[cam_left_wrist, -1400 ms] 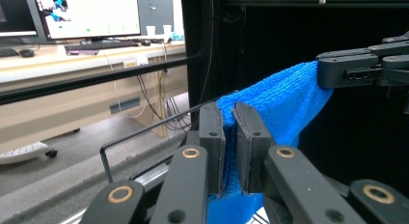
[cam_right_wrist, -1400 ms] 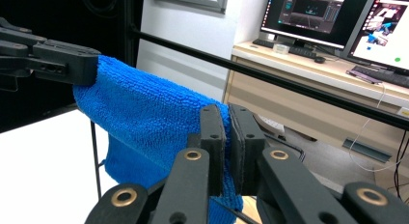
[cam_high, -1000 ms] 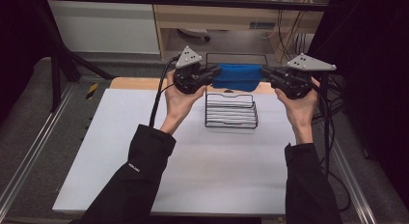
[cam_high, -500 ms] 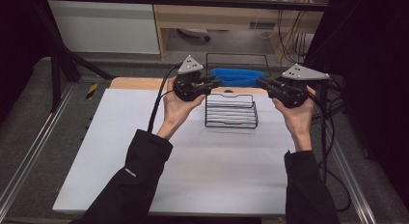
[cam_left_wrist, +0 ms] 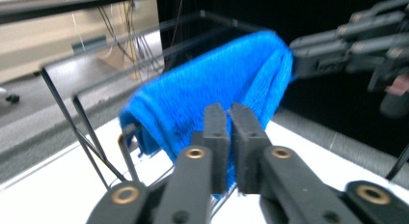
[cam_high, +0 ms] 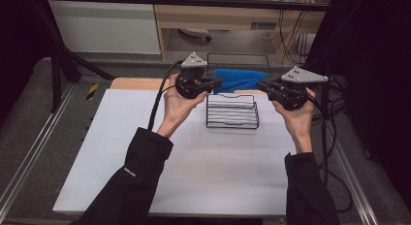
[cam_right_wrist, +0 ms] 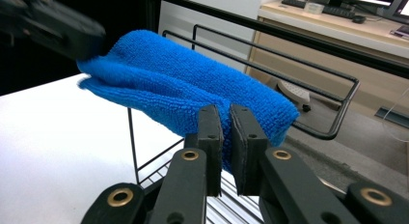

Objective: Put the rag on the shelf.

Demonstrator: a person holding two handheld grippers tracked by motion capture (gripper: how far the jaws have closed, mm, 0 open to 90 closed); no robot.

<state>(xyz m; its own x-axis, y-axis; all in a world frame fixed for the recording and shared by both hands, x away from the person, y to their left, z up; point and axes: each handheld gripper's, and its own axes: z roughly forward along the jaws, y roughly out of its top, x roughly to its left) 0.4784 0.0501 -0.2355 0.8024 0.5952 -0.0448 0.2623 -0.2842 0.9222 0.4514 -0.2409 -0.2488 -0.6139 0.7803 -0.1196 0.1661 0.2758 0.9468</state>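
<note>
A blue cloth [cam_high: 240, 79] hangs over the top rear rail of a black wire rack [cam_high: 232, 113] at the back of the white table. My left gripper [cam_high: 218, 83] is at the cloth's left end. Its jaws have just been closing and now stand almost together, with the blue cloth [cam_left_wrist: 217, 84] running down into the narrow gap. My right gripper [cam_high: 263, 85] is at the cloth's right end, shut with the cloth [cam_right_wrist: 183, 84] between its pads. The left gripper view shows its own jaws [cam_left_wrist: 230, 113], the right gripper view its own [cam_right_wrist: 225, 113].
The rack's thin rails [cam_right_wrist: 337, 122] rise just behind both grippers. The white table top [cam_high: 145, 152] stretches toward the person, with a wooden strip [cam_high: 135, 83] at its back edge. Metal frame rails [cam_high: 29, 157] run along the left, and cables [cam_high: 324, 137] hang at the right.
A second ago the cloth was spread wide and taut between the two grippers. Now it is narrower and bunched over the rack's rear rail. Both hands have barely shifted.
</note>
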